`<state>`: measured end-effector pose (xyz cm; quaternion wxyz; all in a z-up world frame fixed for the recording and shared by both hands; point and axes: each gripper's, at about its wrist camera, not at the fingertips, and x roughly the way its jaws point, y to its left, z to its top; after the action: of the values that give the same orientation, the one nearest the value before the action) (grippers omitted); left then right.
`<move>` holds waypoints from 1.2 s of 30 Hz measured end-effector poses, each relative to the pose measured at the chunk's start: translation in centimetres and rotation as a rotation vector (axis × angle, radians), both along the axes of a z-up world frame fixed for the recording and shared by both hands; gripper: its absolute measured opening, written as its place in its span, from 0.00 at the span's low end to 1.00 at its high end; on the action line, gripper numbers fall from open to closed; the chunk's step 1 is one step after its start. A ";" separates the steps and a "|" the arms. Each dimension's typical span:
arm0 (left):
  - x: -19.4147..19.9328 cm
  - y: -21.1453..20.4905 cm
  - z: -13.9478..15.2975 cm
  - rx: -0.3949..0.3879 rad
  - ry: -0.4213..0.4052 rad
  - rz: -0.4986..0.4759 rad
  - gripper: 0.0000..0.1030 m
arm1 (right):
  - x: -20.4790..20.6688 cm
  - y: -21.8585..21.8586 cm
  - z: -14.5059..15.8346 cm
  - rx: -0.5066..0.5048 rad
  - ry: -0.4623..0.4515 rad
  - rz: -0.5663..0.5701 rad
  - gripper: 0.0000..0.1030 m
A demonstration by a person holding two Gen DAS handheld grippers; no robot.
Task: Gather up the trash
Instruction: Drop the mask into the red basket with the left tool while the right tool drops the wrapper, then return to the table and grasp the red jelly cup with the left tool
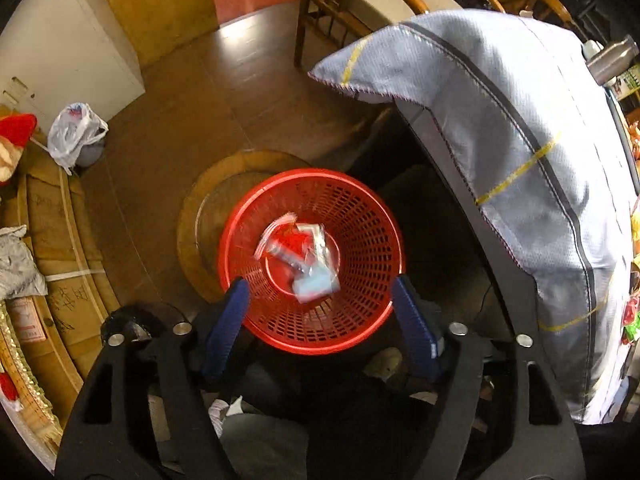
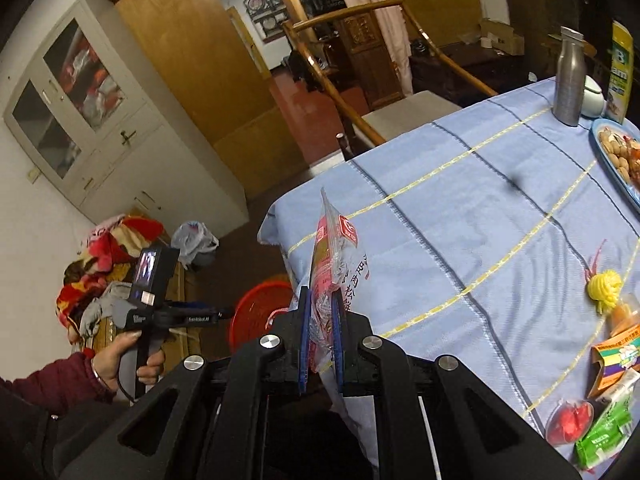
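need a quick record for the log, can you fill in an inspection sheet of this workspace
surface: table under a blue cloth with yellow stripes, one corner hanging over the edge.
job's things: red basket on the floor with wrappers in it; clear printed bag still to go in.
clutter: metal bottle, plate of food, yellow tassel, packets at the table's near edge.
grippers: left gripper open over the basket, nothing between its fingers; right gripper shut on the bag.
cables: thin dark lead below the person's hand.
surroundings: wooden chair, grey cabinet, pile of cloth, white plastic bag on the floor.
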<state>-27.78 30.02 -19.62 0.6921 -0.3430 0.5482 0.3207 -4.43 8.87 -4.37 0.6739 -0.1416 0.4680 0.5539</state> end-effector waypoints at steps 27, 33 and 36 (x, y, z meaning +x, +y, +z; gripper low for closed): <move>-11.8 -1.0 8.5 0.232 0.047 0.291 0.79 | -10.2 14.4 -1.8 -0.014 -0.062 0.450 0.50; -0.4 -1.3 12.2 0.310 -0.089 0.023 0.79 | -4.8 5.9 3.5 0.083 -0.176 0.193 0.59; 7.1 -4.0 12.8 0.303 -0.144 -0.180 0.79 | -1.6 -1.0 3.0 0.019 -0.220 -0.011 0.59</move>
<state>-20.68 25.98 -6.80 0.7991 -0.2066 0.4712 0.3109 -5.98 7.89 -1.33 0.7256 -0.1928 0.3865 0.5357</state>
